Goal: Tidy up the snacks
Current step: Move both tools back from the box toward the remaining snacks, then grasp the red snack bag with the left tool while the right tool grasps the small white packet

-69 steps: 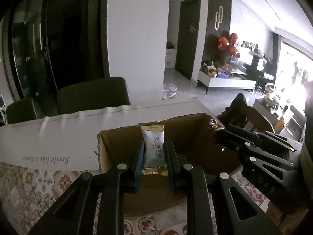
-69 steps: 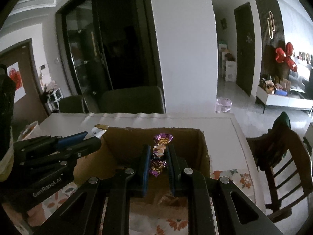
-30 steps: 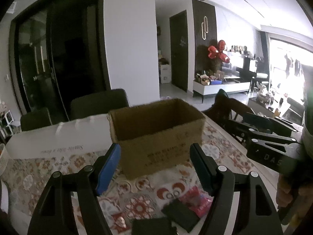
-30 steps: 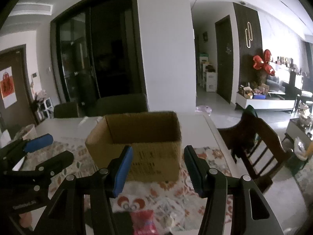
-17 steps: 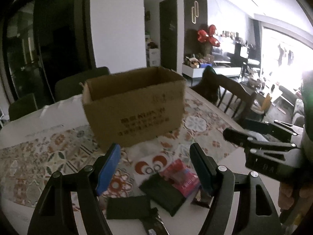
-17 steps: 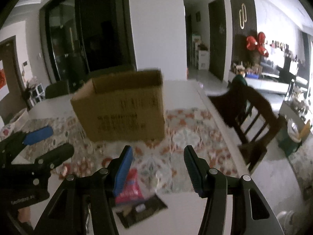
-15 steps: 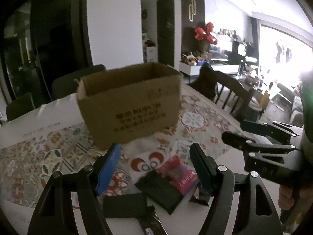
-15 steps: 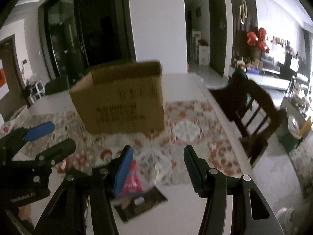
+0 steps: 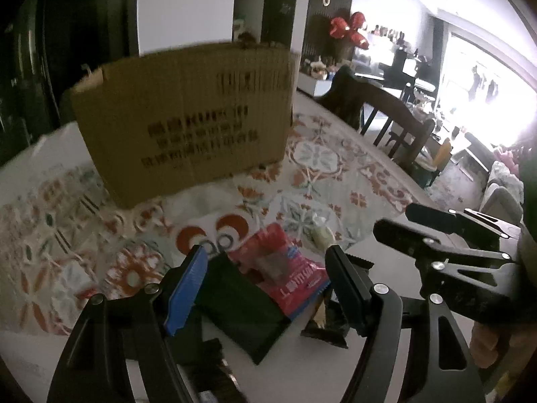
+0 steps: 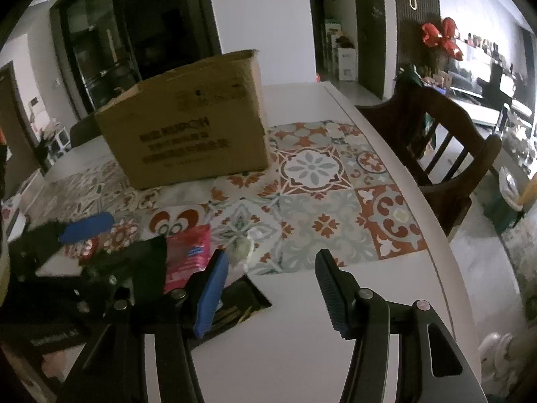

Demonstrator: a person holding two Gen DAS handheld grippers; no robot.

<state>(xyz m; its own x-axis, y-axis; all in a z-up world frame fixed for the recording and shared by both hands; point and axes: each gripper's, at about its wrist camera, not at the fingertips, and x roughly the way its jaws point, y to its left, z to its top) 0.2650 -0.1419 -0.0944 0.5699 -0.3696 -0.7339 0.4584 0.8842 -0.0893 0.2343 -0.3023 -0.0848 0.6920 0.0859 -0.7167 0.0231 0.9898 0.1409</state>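
Blurring smears the print on the cardboard box, upper centre of the left wrist view; text unreadable, box interior not visible from either camera. Left gripper's own fingers cover part of the snack pile at lower centre, and the bottom frame edge cuts off one more dark packet.

Left gripper: jaws spread wide, holding nothing. Between and just beyond the fingers sit a dark green packet and a red snack packet, the two overlapping. A dark brown wrapper lies just beside the right finger; contact can't be confirmed. Small pale wrapped candy lies past the red packet on the patterned table mat.

Right gripper: jaws wide apart, empty, bare white table between the fingers. Black packet sits partly under its blue-padded finger at lower left centre. In this view the left gripper blocks most of the pile at left; the green packet reads as just a dark shape.

Box stands on the mat beyond the pile, clear of it. Wooden chair at right edge of table.
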